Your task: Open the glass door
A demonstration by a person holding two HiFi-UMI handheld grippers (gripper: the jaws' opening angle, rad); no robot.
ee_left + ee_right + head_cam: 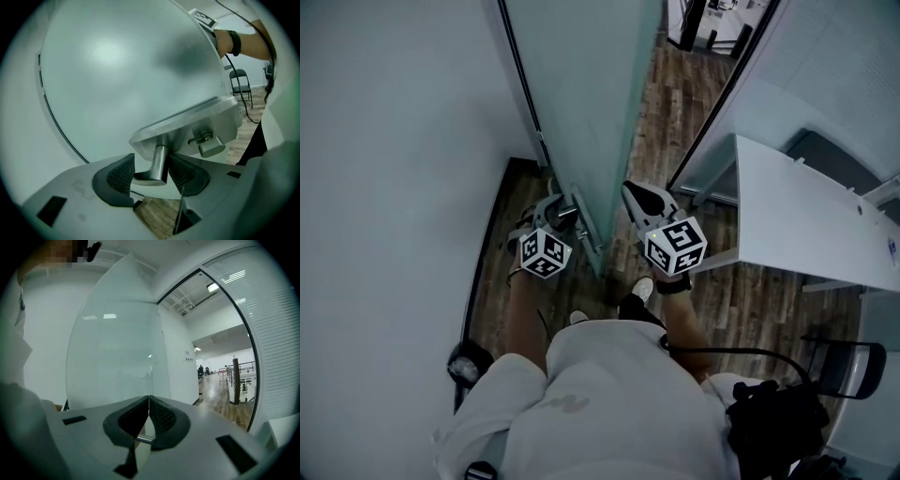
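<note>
The frosted glass door [591, 94] stands part-way swung, its free edge pointing towards me. My left gripper [558, 208] is on the door's left side at the metal lever handle [574, 214]. In the left gripper view the handle [157, 166] sits between the pads of the left gripper [151, 171], and both pads touch it. It juts from a steel lock plate [197, 126] with a thumb-turn [211, 146]. My right gripper [630, 190] hangs on the door's right side, shut and empty. In the right gripper view the right gripper [149, 399] faces the door pane [117, 362].
A white wall [394, 141] runs close on the left. A white desk [806, 216] stands to the right, with a black folding chair [853, 366] and a black bag [773, 422] nearer me. A black door frame [722, 103] borders the doorway, and a corridor [220, 390] lies beyond.
</note>
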